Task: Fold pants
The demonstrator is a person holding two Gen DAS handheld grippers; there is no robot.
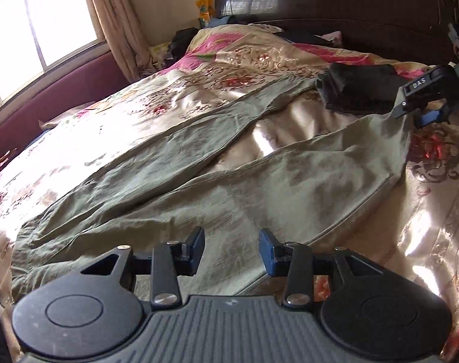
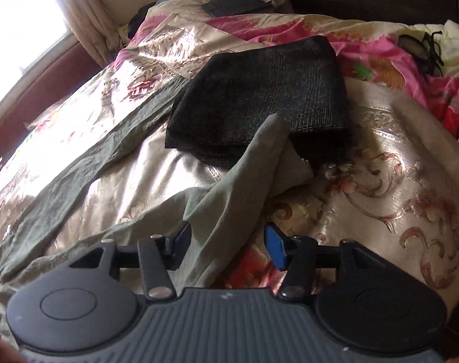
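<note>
Both grippers' jaws are standing apart: left gripper hovering over the pants at lower centre, right gripper straddling a raised leg end unpinched, seemingly for laying it flat.

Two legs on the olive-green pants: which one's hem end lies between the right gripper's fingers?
The nearer leg: its end rises between the right gripper. The far leg lies flat toward the folded black garment.

pants: spread on the bed, legs forking apart toward the headboard
folded garment: on the bed between the leg ends, overlapping both
right hand-held gripper: straddling the nearer leg's raised end
left hand-held gripper: over the waist end
window: left of the bed
</note>
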